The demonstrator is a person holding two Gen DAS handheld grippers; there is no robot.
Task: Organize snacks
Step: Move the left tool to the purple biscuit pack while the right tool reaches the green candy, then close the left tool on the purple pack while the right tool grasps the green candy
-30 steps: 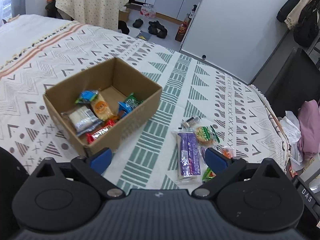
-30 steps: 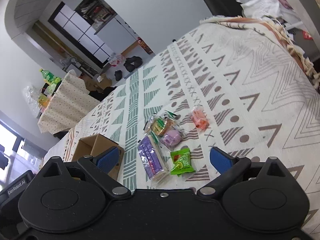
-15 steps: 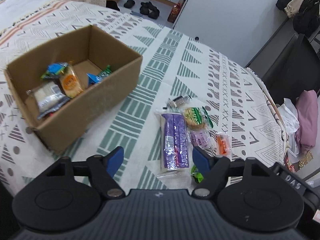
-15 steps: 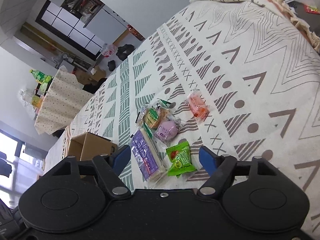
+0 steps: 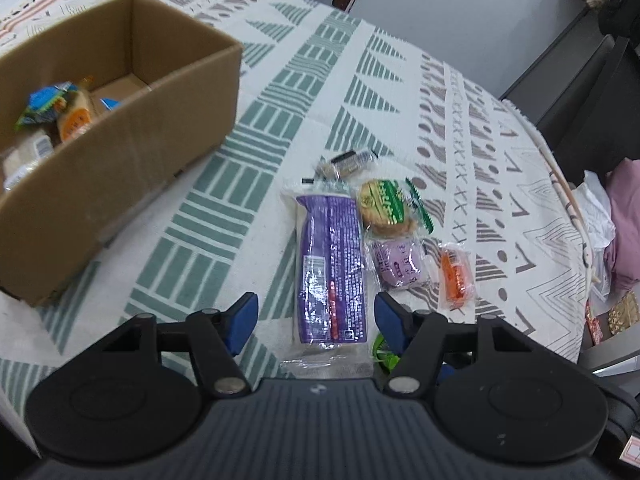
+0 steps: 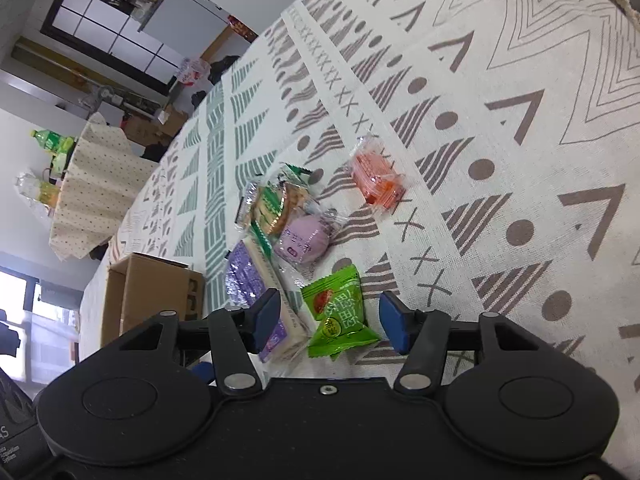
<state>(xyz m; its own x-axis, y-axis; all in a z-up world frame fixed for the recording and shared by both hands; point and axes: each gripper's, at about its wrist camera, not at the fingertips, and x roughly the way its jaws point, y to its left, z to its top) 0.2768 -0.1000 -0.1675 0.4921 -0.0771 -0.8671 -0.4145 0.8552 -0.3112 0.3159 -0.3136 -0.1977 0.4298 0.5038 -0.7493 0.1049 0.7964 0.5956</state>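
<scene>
A long purple packet (image 5: 331,264) lies on the patterned cloth with its near end between the jaws of my left gripper (image 5: 316,318). Those jaws are closing and the pads stand clear of the wrapper. Beside it lie a green-striped biscuit pack (image 5: 386,208), a round purple snack (image 5: 398,264), an orange packet (image 5: 456,276) and a small dark sweet (image 5: 348,162). My right gripper (image 6: 326,322) is closing around a green packet (image 6: 338,314), pads apart from it. The purple packet (image 6: 256,292) lies just to its left. A cardboard box (image 5: 100,152) at the left holds several snacks.
The bed's far edge (image 5: 560,184) drops off at the right, with a dark cabinet and pink fabric (image 5: 624,224) beyond. The box (image 6: 152,292) sits left in the right wrist view. A draped side table (image 6: 96,184) with bottles stands in the background.
Both grippers have come down and forward over the loose snacks while their jaws narrowed. The purple packet now lies between the left jaws and the green packet between the right jaws.
</scene>
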